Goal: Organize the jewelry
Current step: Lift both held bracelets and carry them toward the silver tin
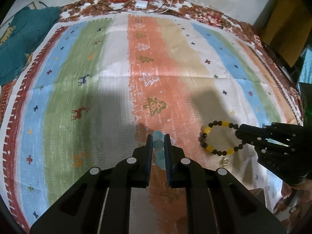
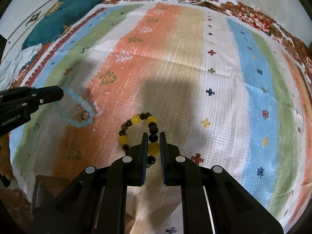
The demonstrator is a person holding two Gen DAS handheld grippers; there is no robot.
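A striped cloth [image 1: 109, 81] printed with deer and trees covers the surface. The left claw [image 1: 158, 136] pinches a pale blue bead bracelet [image 2: 81, 107]; beside it, the right claw [image 2: 152, 134] grips a yellow-and-black bead bracelet [image 1: 216, 138].

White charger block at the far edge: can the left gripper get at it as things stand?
Probably not yet: left gripper is shut on the blue bracelet. The mat toward the charger block looks unobstructed.

A striped, patterned mat [image 1: 117, 68] covers the floral-edged bed [image 1: 210, 17]; teal cloth [image 1: 25, 39] lies at its corner.
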